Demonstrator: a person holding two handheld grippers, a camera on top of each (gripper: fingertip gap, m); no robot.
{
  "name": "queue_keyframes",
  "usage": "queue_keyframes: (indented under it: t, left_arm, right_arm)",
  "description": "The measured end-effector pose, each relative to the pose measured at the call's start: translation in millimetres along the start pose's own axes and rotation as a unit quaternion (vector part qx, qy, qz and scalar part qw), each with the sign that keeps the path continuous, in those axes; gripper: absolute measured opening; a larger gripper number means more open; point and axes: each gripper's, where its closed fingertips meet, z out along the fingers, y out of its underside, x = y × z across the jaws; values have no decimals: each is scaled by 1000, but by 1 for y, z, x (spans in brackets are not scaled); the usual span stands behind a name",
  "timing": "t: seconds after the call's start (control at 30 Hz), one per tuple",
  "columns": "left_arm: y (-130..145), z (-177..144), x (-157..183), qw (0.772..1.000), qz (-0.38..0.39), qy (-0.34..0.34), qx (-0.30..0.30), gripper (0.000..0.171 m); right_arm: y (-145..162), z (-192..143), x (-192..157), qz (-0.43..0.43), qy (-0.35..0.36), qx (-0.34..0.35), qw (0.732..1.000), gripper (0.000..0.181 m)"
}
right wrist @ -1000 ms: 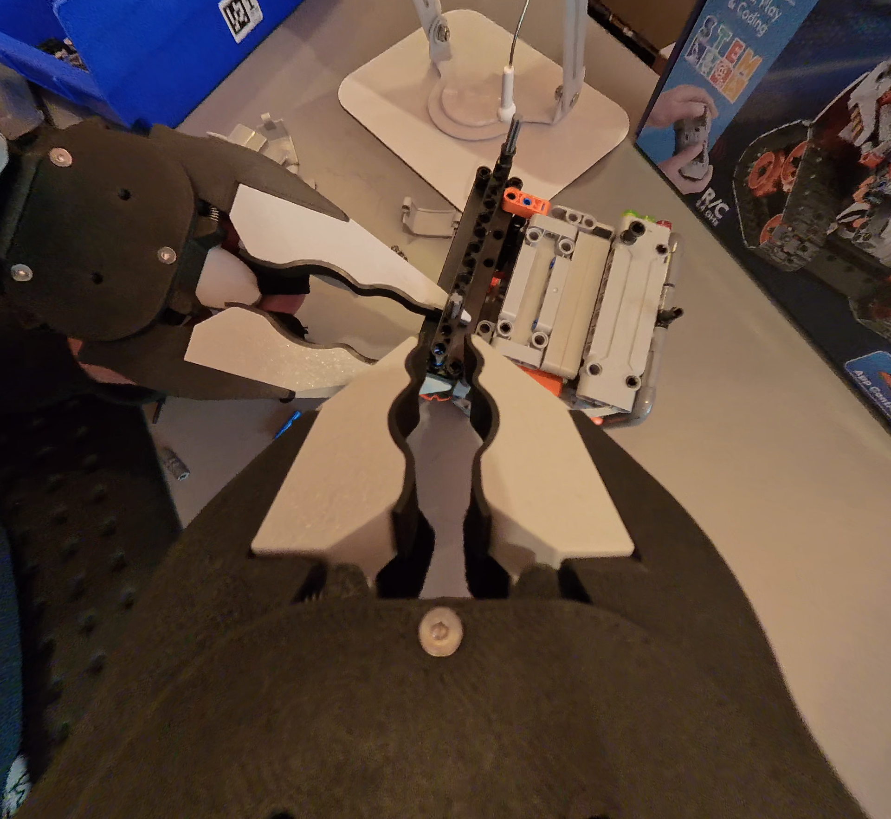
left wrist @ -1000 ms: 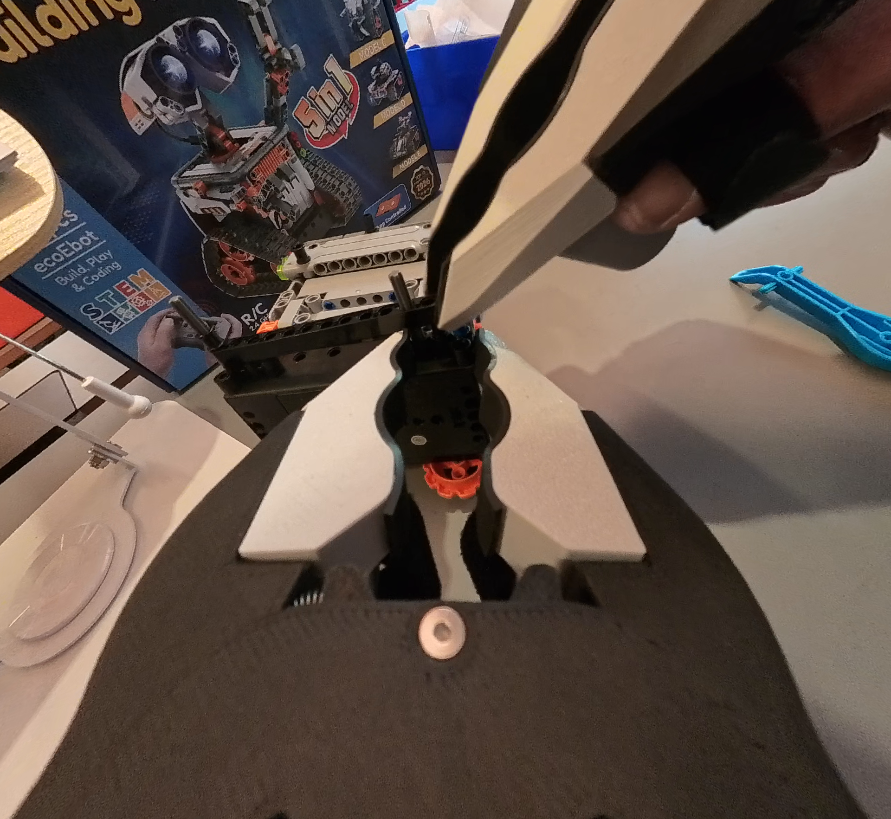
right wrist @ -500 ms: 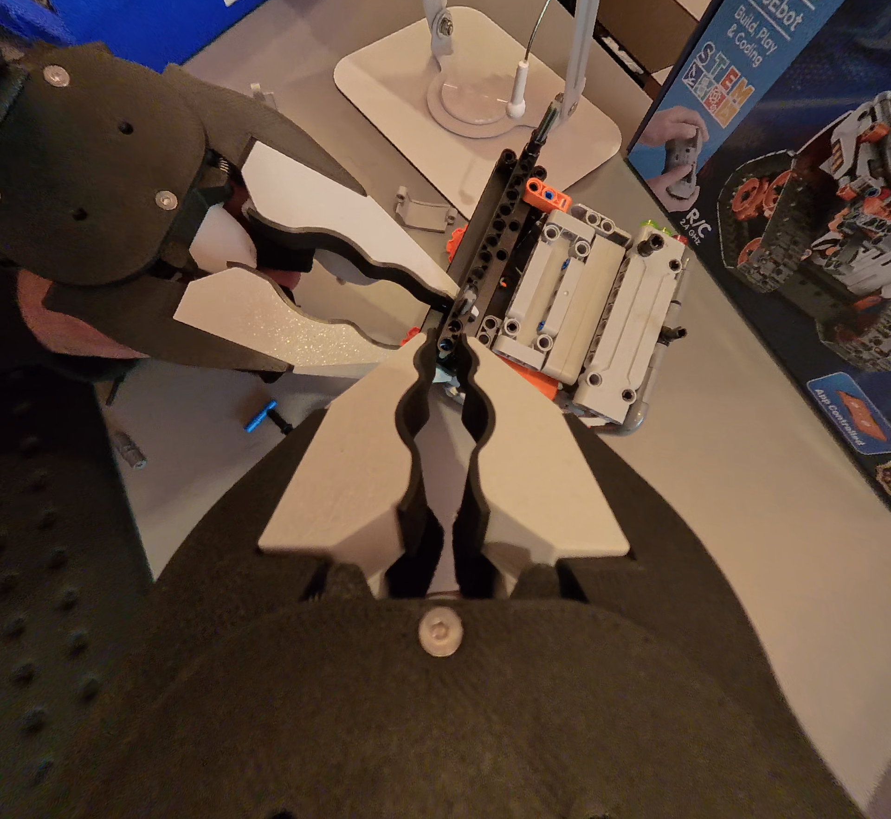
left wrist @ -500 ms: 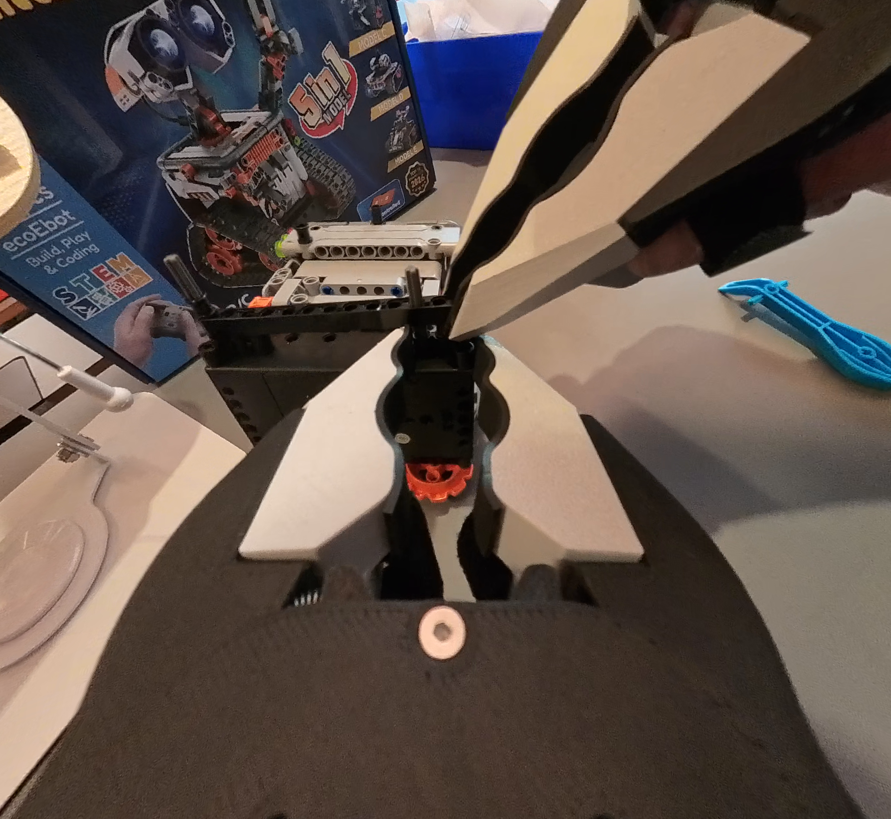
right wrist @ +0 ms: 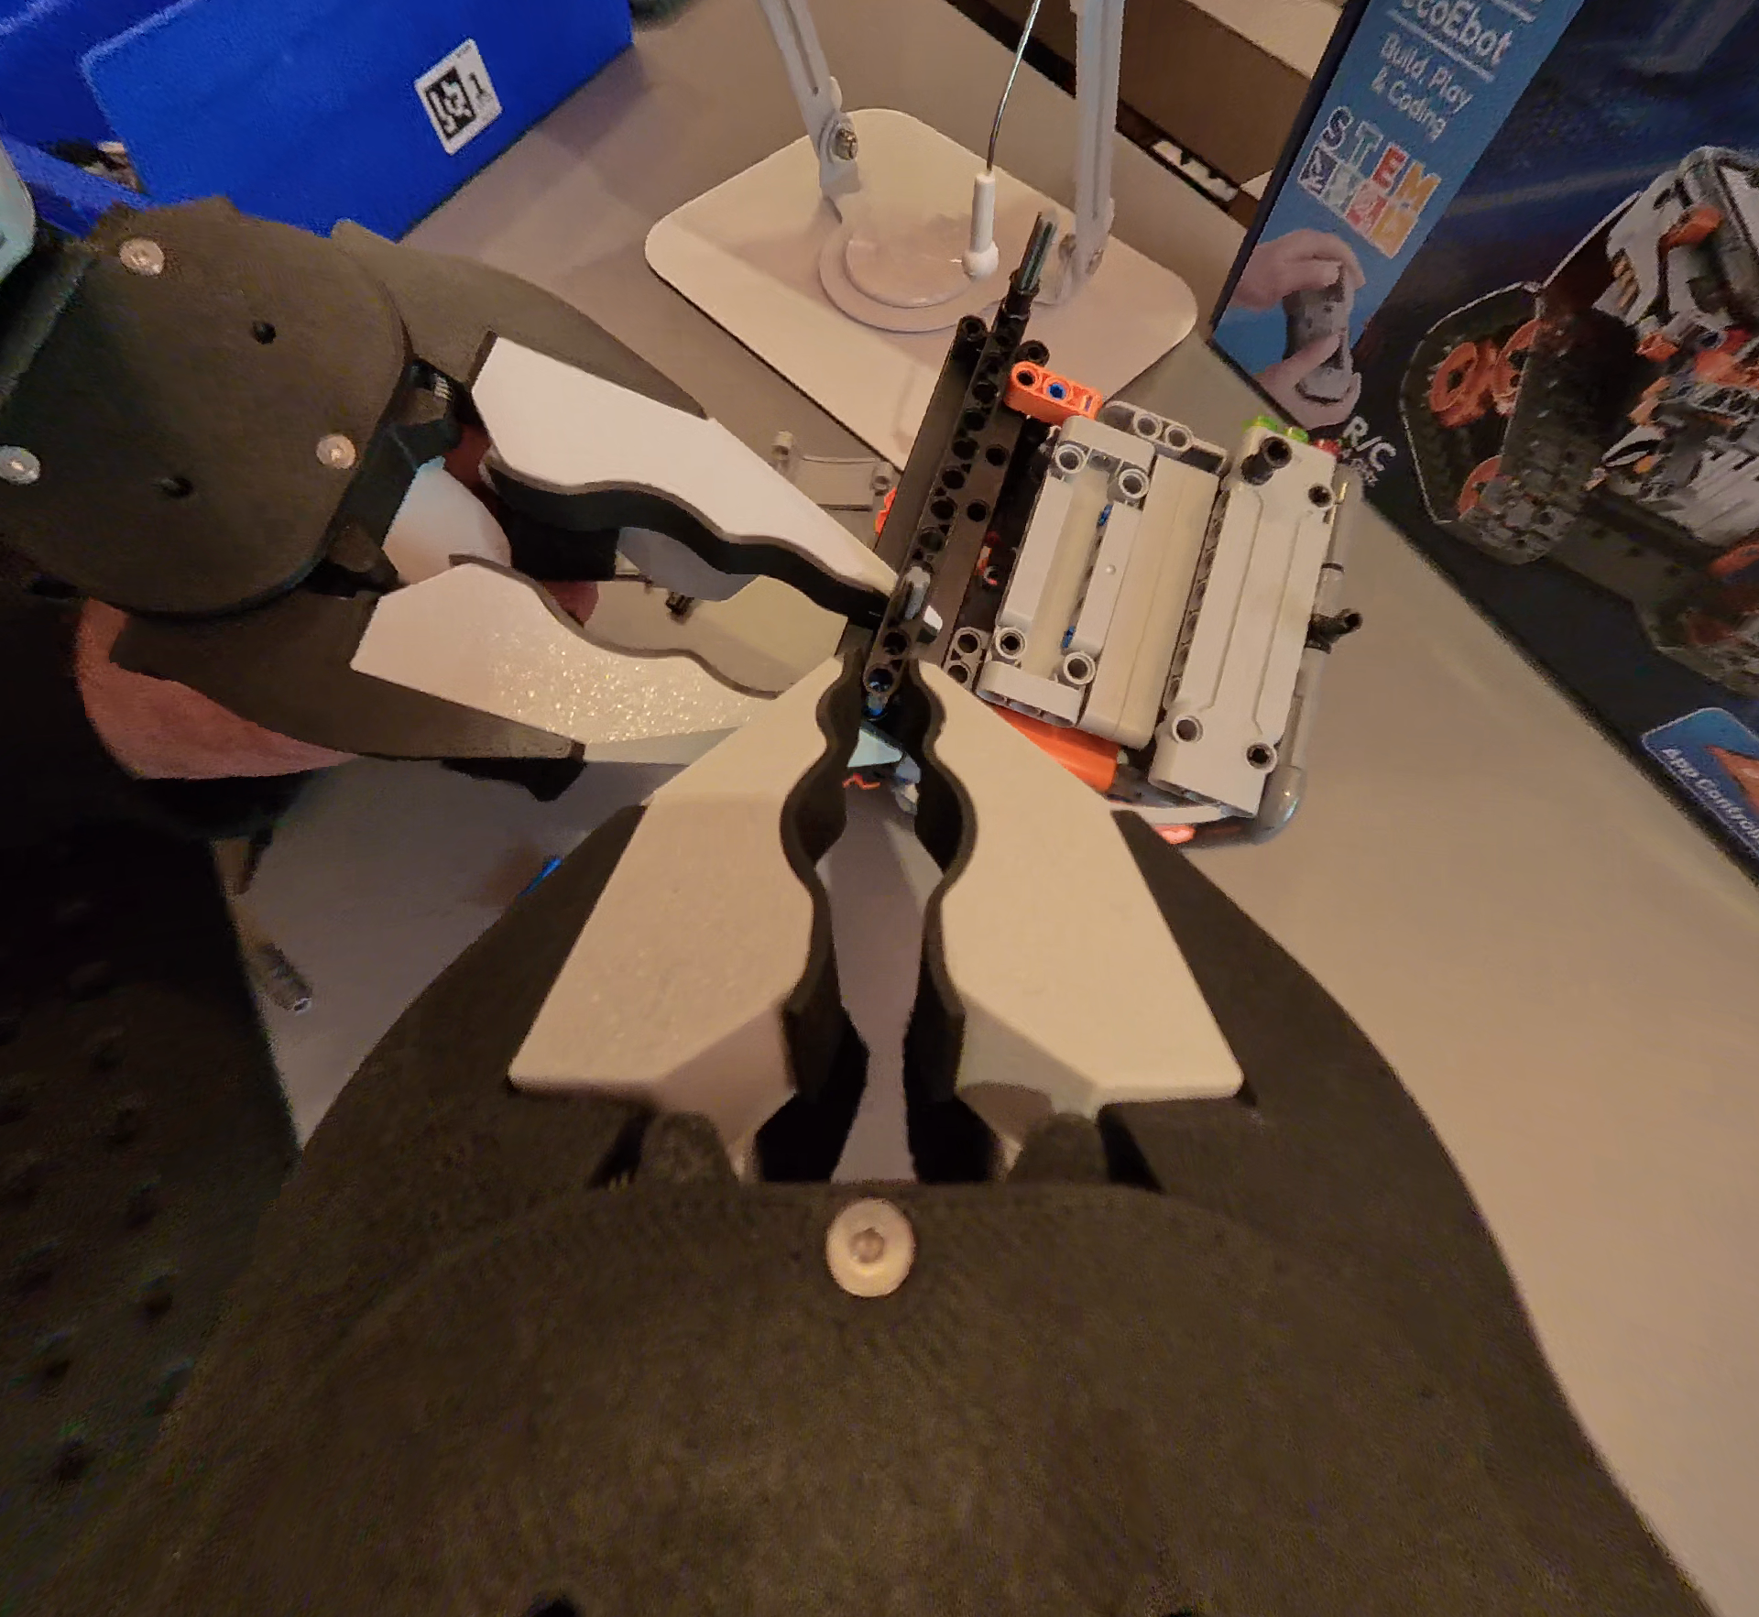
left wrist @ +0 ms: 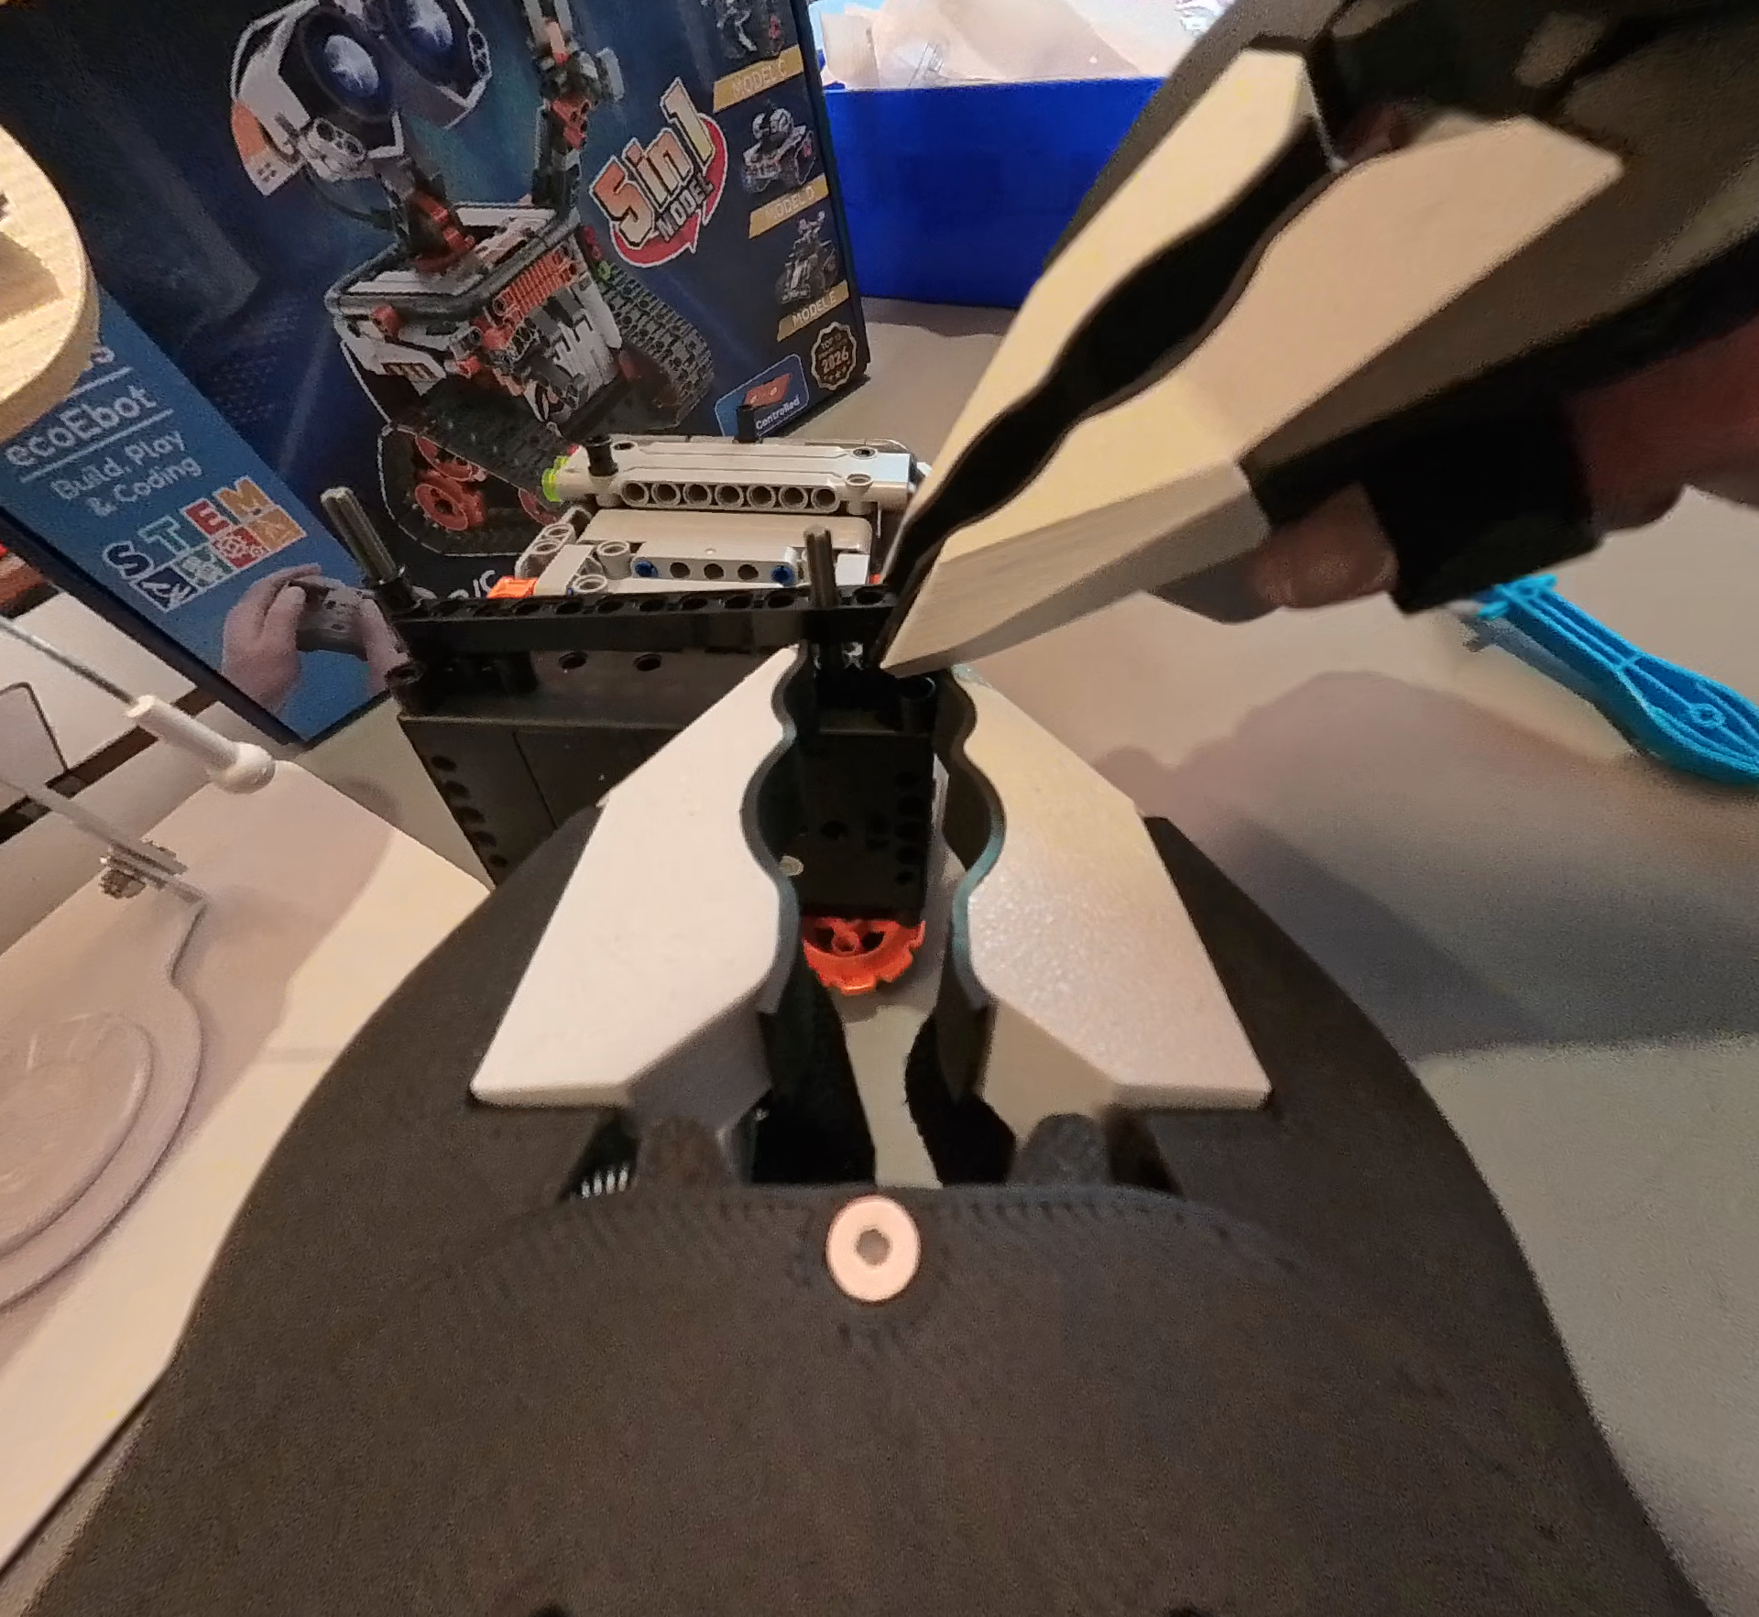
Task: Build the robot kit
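Note:
A brick model of grey beams (left wrist: pixel 723 491) with a long black holed beam (right wrist: pixel 961 467) stands on the grey table in front of both grippers. My left gripper (left wrist: pixel 871 677) is shut on the model's black block, with an orange gear (left wrist: pixel 861 953) showing between its fingers. It reaches in from the left in the right wrist view (right wrist: pixel 895 610). My right gripper (right wrist: pixel 880 681) is shut on the near end of the black beam. It comes down from the upper right in the left wrist view (left wrist: pixel 895 648), its tips beside the left gripper's.
A dark blue toy box (left wrist: pixel 428 191) stands just behind the model. A blue bin (right wrist: pixel 286 48) is at the back. A white stand base (right wrist: pixel 914 277) with thin legs lies close to the model. A blue plastic tool (left wrist: pixel 1637 696) and small loose parts (right wrist: pixel 276 986) lie on the table. Only a small space, under 4 cm, lies between the two pairs of fingers.
Both grippers keep their hold. The model has turned a little, so the black beam leans more to the right in the right wrist view. The right gripper has drawn back slightly upward.

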Motion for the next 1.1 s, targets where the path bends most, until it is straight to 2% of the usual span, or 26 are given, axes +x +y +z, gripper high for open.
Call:
queue_keyframes:
  t: [0.27, 0.47, 0.83, 1.1]
  left_arm:
    - [-2, 0, 1, 1000, 13, -2, 4, 25]
    - [-1, -2, 4, 1000, 25, 7, 2, 23]
    - [-1, -2, 0, 1000, 9, 11, 1, 21]
    - [0, -2, -3, 1000, -4, 10, 3, 21]
  right_arm:
    - [-6, -5, 1, -4, -30, -16, 999, 6]
    - [0, -7, -2, -77, -23, -54, 995, 5]
    - [1, -3, -3, -144, -10, -91, 985, 5]
    - [0, 1, -3, -121, -25, -97, 988, 5]
